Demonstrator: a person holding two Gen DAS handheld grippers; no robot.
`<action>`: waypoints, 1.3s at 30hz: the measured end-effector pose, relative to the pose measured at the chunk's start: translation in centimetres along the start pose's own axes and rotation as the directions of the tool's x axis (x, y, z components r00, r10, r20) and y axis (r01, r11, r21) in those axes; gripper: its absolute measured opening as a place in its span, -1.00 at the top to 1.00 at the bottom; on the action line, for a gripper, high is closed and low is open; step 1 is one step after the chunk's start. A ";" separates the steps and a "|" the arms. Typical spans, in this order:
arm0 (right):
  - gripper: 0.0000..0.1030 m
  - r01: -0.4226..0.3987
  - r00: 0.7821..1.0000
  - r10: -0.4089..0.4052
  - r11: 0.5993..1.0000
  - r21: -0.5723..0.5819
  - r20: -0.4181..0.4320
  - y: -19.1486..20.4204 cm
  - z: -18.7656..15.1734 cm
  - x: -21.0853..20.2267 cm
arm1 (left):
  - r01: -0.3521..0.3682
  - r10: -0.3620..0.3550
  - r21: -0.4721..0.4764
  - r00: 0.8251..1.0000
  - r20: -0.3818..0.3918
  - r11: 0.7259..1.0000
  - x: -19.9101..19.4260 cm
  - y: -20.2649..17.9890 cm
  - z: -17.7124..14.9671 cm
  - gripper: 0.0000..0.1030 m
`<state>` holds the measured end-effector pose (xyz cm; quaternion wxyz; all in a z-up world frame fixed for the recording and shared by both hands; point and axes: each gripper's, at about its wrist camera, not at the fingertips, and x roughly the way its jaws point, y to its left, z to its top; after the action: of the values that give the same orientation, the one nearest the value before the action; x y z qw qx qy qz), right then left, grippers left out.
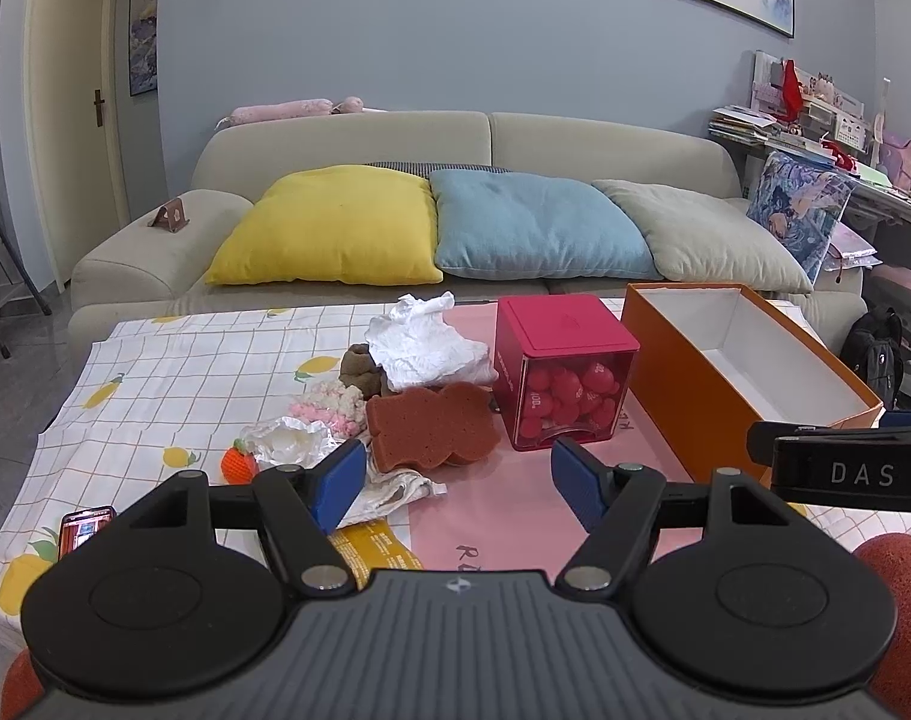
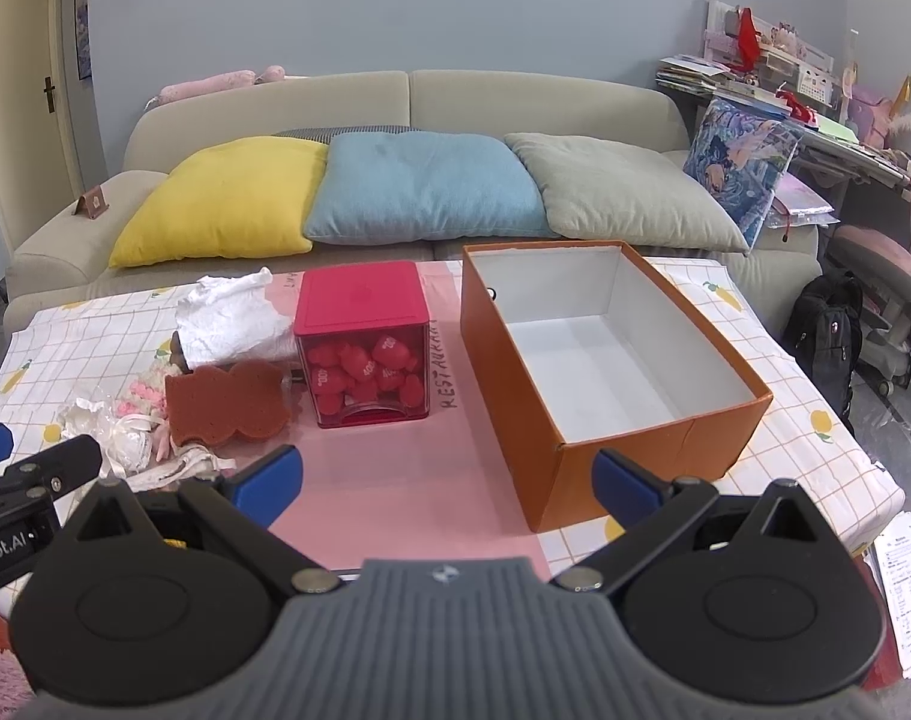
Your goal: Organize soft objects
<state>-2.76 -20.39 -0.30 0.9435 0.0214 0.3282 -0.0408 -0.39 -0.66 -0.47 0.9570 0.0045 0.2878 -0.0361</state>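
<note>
A pile of soft things lies left of centre on the table: a brown sponge, a white crumpled cloth, a pink fluffy piece, a brown plush, a white ribbon bundle and an orange knitted toy. An open, empty orange box stands on the right. My left gripper is open and empty, just in front of the sponge. My right gripper is open and empty, between the pile and the box.
A red-lidded clear cube with red hearts stands between pile and box. A phone lies at the table's left front. A sofa with cushions is behind the table. Papers hang at the right front corner.
</note>
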 end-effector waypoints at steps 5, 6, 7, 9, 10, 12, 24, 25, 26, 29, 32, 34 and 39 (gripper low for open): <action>-0.95 0.000 1.000 0.000 1.000 0.000 0.000 0.0 0.0 0.0 | -0.001 0.001 0.003 1.000 -0.001 1.000 0.0 -0.1 0.0 -0.62; -0.95 0.000 1.000 0.000 1.000 0.000 0.000 0.0 0.0 0.0 | -0.001 0.001 0.002 1.000 -0.001 1.000 0.0 -0.1 0.0 -0.62; -0.95 0.000 1.000 0.000 1.000 0.000 -0.001 0.0 0.0 0.0 | 0.000 0.000 0.002 1.000 -0.001 1.000 0.0 -0.1 0.0 -0.62; -0.95 0.001 1.000 -0.001 1.000 -0.001 -0.004 0.0 0.0 0.1 | -0.002 0.002 0.002 1.000 0.000 1.000 0.0 -0.1 0.0 -0.62; -0.95 0.002 1.000 -0.002 1.000 -0.001 -0.005 0.0 0.0 0.1 | -0.002 0.002 0.003 1.000 0.000 1.000 0.1 -0.1 0.0 -0.62; -0.95 0.002 1.000 -0.002 1.000 -0.001 -0.004 0.0 -0.1 0.1 | -0.002 0.002 0.003 1.000 -0.001 1.000 0.1 -0.2 0.0 -0.62; -0.95 0.008 1.000 -0.008 1.000 0.000 -0.023 0.0 0.0 0.5 | 0.001 -0.001 0.006 1.000 -0.009 1.000 0.3 -0.3 -0.1 -0.62; -0.95 0.009 1.000 -0.009 1.000 0.001 -0.024 0.0 0.0 0.5 | 0.001 -0.001 0.006 1.000 -0.009 1.000 0.3 -0.3 -0.1 -0.62; -0.95 0.009 1.000 -0.009 1.000 0.002 -0.026 0.0 0.0 0.6 | 0.000 0.000 0.006 1.000 -0.009 1.000 0.2 -0.3 -0.1 -0.62; -0.95 0.012 1.000 -0.012 1.000 0.004 -0.029 -0.1 0.0 0.7 | 0.001 -0.001 0.005 1.000 -0.010 1.000 0.2 -0.3 -0.1 -0.62; -0.95 0.015 0.999 -0.015 1.000 0.007 -0.035 0.1 0.1 0.8 | 0.002 -0.002 0.005 1.000 -0.013 1.000 0.2 -0.3 -0.1 -0.62; -0.95 0.017 0.999 -0.017 1.000 0.008 -0.036 0.0 0.1 0.9 | 0.005 -0.005 0.003 1.000 -0.015 1.000 0.2 -0.2 -0.1 -0.62; -0.95 0.016 0.999 -0.015 1.000 0.007 -0.040 0.1 0.1 0.9 | 0.005 -0.005 0.002 1.000 -0.015 1.000 0.2 -0.2 0.0 -0.62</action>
<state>-1.98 -20.36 -0.84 0.9363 0.0233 0.3471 -0.0490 -0.28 -0.88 -0.59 0.9547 0.0051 0.2951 -0.0387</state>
